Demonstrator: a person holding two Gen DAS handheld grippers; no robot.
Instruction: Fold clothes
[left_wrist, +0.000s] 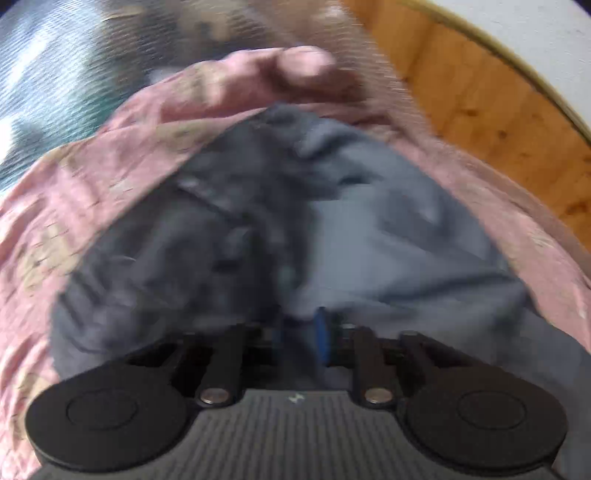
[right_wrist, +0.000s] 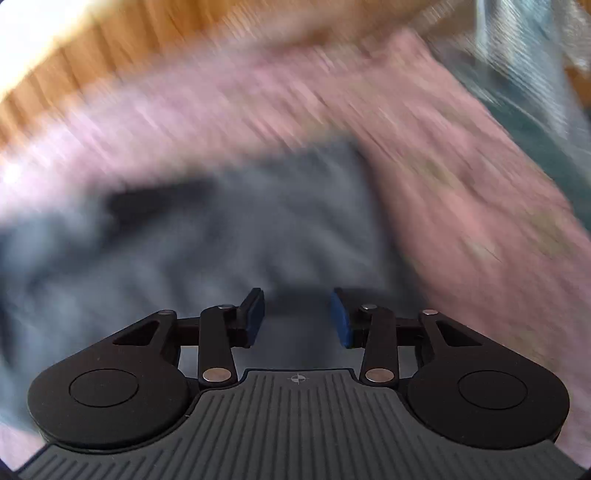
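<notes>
Two grippers over grey garment (left_wrist: 388, 229), rumpled on pink sheet (left_wrist: 110, 166). L gripper (left_wrist: 299, 328) jaws pinch cloth, prob. to lift edge; R gripper (right_wrist: 297, 317) jaws apart, empty, hovering.

- The left wrist camera is sitting behind the left hand-held gripper (left_wrist: 299, 328), looking forward and down, close over the grey garment (left_wrist: 369, 229).
- The right wrist camera is looking likewise past the right hand-held gripper (right_wrist: 297, 317), blurred.
- Both views are sharing the garment, pink bedspread (left_wrist: 110, 166) and wooden floor (left_wrist: 480, 92).
</notes>
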